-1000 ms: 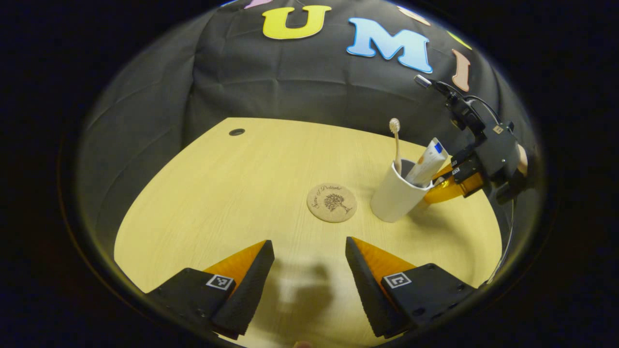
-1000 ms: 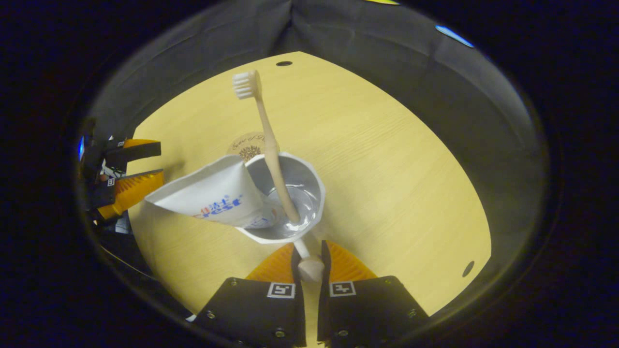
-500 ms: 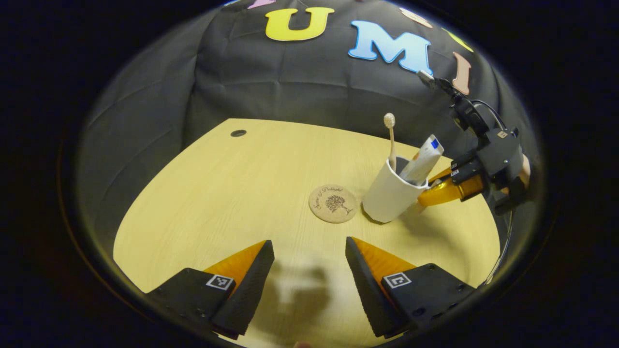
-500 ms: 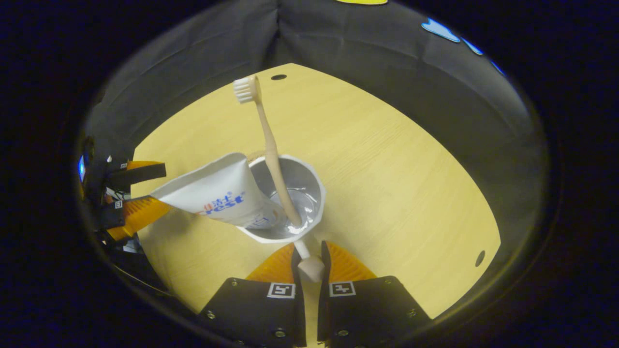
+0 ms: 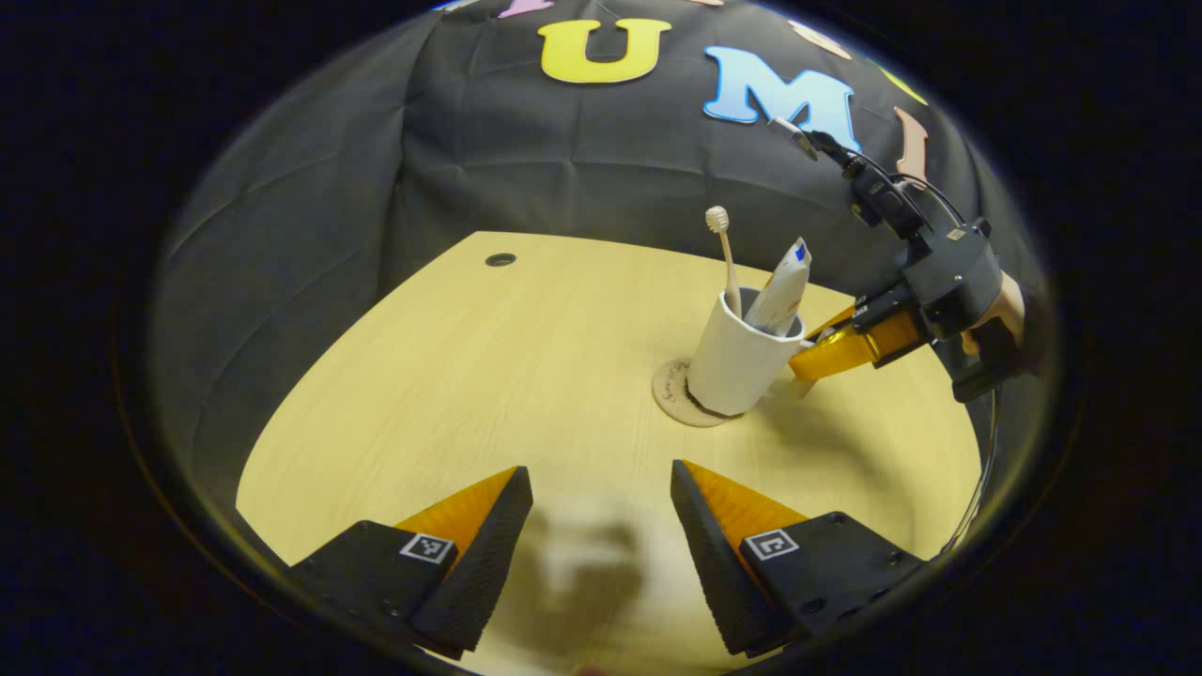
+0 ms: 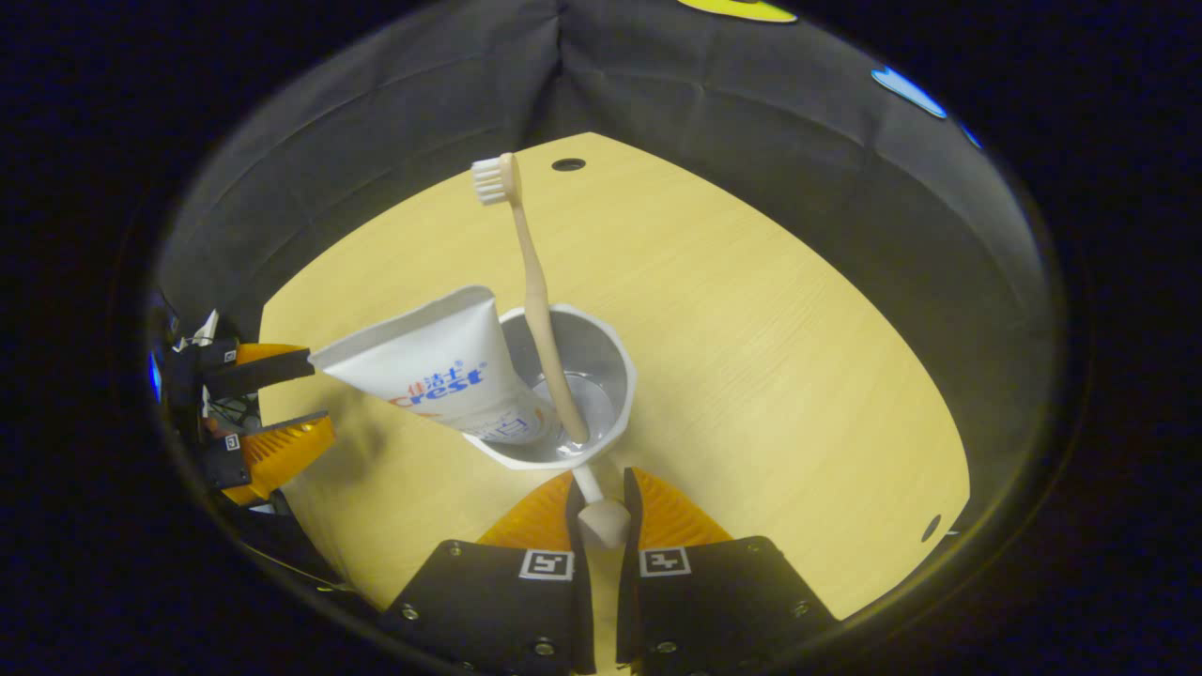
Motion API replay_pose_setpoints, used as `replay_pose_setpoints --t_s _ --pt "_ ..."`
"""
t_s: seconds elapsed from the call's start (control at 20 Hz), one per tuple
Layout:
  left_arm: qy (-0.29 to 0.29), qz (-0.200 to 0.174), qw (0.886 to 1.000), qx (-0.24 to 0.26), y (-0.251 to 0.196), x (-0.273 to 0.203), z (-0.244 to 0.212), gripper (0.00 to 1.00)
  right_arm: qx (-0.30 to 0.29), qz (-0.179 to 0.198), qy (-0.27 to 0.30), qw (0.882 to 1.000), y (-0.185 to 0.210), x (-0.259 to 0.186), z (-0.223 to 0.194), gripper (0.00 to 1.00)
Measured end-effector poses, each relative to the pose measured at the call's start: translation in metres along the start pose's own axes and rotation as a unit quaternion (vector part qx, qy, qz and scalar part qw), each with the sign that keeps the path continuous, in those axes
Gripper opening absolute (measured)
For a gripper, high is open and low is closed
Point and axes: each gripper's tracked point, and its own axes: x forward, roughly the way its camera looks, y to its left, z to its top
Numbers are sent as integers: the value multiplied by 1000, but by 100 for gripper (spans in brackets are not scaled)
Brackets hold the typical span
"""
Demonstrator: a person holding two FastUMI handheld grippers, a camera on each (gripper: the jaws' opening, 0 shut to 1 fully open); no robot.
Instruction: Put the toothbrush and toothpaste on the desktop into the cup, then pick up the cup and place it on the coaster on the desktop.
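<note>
The white ceramic cup [image 5: 740,361] stood over the round cork coaster [image 5: 672,394] on the pale wooden bench [image 5: 451,376], covering most of the disc; a crescent of the coaster showed on the side of the cup away from the right tongs [image 5: 815,349]. Whether the cup's base touched the coaster or hung just above it could not be told. Inside the cup stood the beige toothbrush [image 5: 725,258], bristles up, leaning on the rim, and beside it the white toothpaste tube [image 5: 781,289], crimped end up and tilted toward the right tongs.

In the right gripper view the right tongs [image 6: 601,507] were closed narrowly on the cup's small handle [image 6: 601,519], both fingers pressing its sides, with the cup [image 6: 615,376] just ahead of them. The toothbrush [image 6: 535,291] slanted up out of the cup's mouth and the toothpaste tube [image 6: 441,361] leaned over the rim toward the left tongs [image 6: 268,404], which sat well apart from the cup near the bench [image 6: 770,338] edge.

In the left gripper view the left tongs [image 5: 601,545] stood wide apart, holding nothing, above bare bench on the near side of the coaster. A hand [image 5: 1000,314] held the right tongs' body.
</note>
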Motion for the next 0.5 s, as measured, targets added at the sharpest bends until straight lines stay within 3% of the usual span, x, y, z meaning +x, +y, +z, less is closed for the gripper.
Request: replay_pose_setpoints --t_s 0.4,0.5 --pt "2 18 1000 -16 29 -3 -3 96 -1 -6 9 1000 4 15 12 11" --pt "3 17 1000 -14 24 0 3 96 -3 -6 9 1000 10 18 15 19"
